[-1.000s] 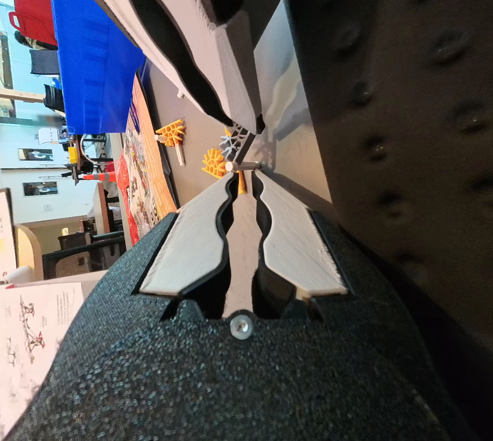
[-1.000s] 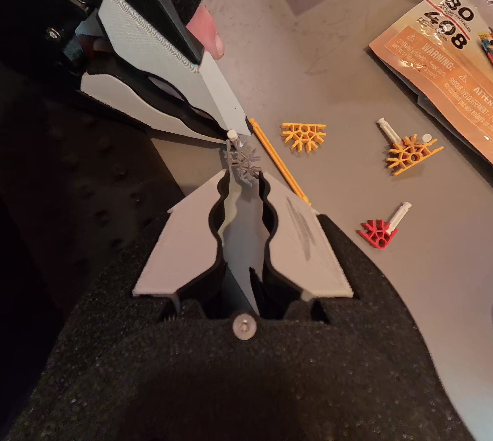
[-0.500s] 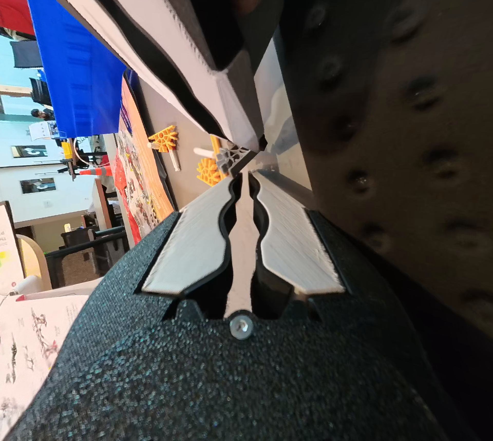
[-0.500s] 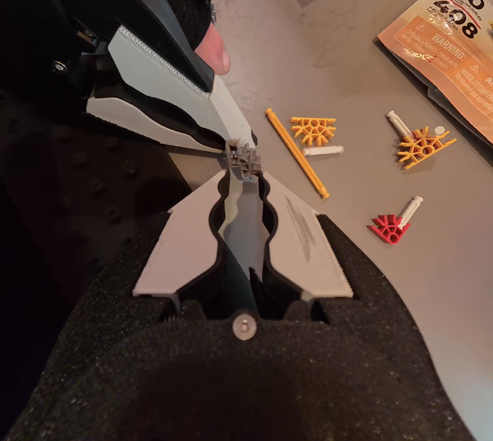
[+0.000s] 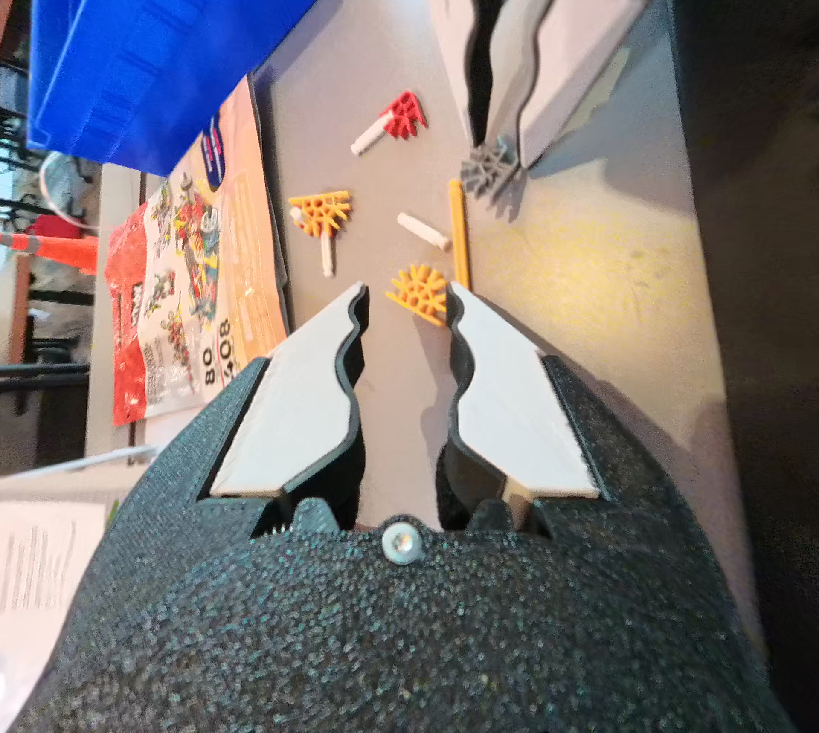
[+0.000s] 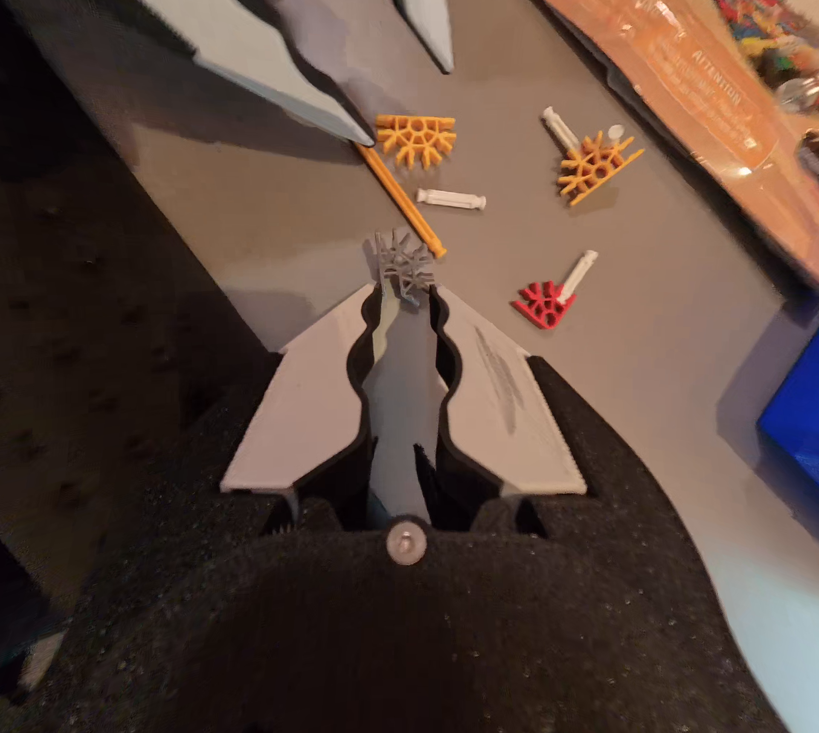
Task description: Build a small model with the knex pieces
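My right hand-held gripper pinches a grey connector at its tips. My left hand-held gripper is spread, holding nothing, over a yellow connector on the desk. Beside lie a yellow rod and white rod, unjoined.

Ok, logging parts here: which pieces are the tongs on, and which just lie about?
At the tongs: grey connector, gripped by right tongs; yellow connector, nearest open left tongs.
Lying about: white rod, yellow rod, red connector, other yellow connector, blue bin, printed bag.
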The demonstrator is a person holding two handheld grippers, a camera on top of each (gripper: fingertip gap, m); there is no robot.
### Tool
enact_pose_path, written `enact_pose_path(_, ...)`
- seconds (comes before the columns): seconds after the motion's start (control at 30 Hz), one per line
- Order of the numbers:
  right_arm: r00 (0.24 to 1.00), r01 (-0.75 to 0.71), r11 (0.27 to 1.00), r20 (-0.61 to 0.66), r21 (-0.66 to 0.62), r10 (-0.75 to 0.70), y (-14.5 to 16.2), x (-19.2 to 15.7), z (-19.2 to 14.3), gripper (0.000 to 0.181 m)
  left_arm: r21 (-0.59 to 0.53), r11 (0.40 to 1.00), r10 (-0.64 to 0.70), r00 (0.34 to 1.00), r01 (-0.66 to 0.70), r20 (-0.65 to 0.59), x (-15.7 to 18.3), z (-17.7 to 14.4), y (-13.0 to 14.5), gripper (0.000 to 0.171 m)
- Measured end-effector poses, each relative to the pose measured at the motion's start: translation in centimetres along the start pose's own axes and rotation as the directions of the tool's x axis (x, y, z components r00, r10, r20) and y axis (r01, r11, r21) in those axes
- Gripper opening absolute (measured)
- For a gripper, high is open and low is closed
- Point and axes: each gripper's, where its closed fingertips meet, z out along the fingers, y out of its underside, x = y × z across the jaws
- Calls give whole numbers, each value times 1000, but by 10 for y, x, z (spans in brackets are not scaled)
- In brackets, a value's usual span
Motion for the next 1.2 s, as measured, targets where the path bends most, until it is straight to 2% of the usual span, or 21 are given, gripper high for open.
enact_pose_path(0.1,992,81,996,-97,-26,-83,5,12,0,20,47,997,-49,995,53,-83,-12,11,-13,33)
enact_pose_path(0.17,977,154,987,-142,-33,-157,4,13,0,21,52,993,-100,986,108,-132,-16,19,-18,26)
enact_pose_path(0.23,952,230,972,-192,-55,-236,2,13,-1,21,-13,986,-162,961,163,-225,-7,26,-14,24)
enact_pose_path(0.3,918,302,950,-244,-85,-314,1,13,-2,21,-46,981,-196,946,191,-256,0,32,-12,22)
enact_pose_path(0.43,860,416,901,-270,-122,-433,-1,7,-3,21,-72,966,-258,921,248,-292,10,37,-12,19)
enact_pose_path(0.57,844,461,879,-245,-125,-478,0,-1,-6,21,-73,956,-292,906,283,-307,8,36,-12,21)
enact_pose_path(0.87,878,437,896,-179,-77,-444,3,-10,-11,21,-60,951,-306,894,304,-327,13,40,-19,31)
enact_pose_path(0.97,904,403,914,-137,-43,-404,0,-11,-15,21,-50,950,-306,885,309,-351,17,40,-22,23)
enact_pose_path(1.1,906,395,918,-145,-49,-397,-3,0,-19,21,-25,949,-300,877,314,-374,21,39,-23,12)
enact_pose_path(1.13,910,388,921,-144,-37,-389,-6,1,-21,21,-20,950,-296,883,311,-365,20,39,-22,6)
enact_pose_path(1.2,917,372,928,-158,-4,-367,-16,5,-23,21,-18,952,-294,894,306,-337,17,37,-17,6)
